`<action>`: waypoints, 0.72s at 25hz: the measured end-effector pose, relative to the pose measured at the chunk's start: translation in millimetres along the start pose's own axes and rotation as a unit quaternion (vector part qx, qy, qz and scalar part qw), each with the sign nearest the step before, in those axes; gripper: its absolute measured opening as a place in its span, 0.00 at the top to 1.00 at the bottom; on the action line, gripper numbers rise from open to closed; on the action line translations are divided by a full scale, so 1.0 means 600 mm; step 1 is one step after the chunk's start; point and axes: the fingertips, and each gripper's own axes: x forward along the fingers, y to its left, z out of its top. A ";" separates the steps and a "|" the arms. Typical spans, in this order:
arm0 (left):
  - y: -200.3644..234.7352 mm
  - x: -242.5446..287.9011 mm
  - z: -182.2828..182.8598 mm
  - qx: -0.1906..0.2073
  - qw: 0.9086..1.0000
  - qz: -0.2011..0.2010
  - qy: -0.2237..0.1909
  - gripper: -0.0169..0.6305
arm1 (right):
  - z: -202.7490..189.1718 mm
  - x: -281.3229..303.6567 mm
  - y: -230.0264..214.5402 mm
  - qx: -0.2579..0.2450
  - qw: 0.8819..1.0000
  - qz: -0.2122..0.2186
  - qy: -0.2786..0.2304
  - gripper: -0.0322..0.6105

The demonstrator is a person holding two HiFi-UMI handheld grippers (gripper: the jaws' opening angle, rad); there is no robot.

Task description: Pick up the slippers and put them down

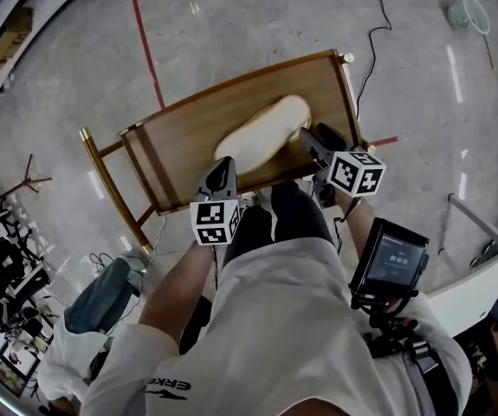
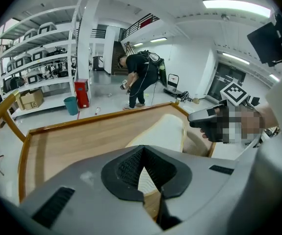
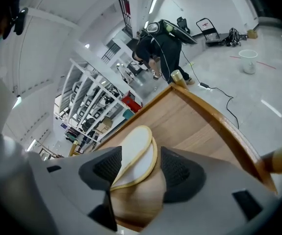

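Pair of cream slippers [image 1: 261,133], one stacked on the other, lying on the wooden bench [image 1: 179,146] toward its right, near side. We see the right gripper [image 3: 137,168] with its fingers spread wide, the slippers showing between them untouched. The left gripper [image 2: 143,170], near the slippers' left end, has its fingers closed together on nothing. The white shirt [image 1: 274,319] is lettered "ERKE"; the print on the small screen [image 1: 391,256] is too small to read
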 end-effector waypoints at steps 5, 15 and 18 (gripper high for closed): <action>0.003 0.003 -0.005 0.002 1.000 -0.003 0.017 0.97 | 0.007 0.008 0.007 0.000 1.000 0.015 0.024 0.57; 0.006 0.042 -0.039 0.015 0.999 -0.011 0.046 0.97 | -0.008 0.039 0.003 0.010 0.997 0.056 0.057 0.56; 0.004 0.039 -0.039 0.022 0.999 -0.015 0.047 0.97 | -0.010 0.039 0.011 0.018 0.996 0.070 0.060 0.56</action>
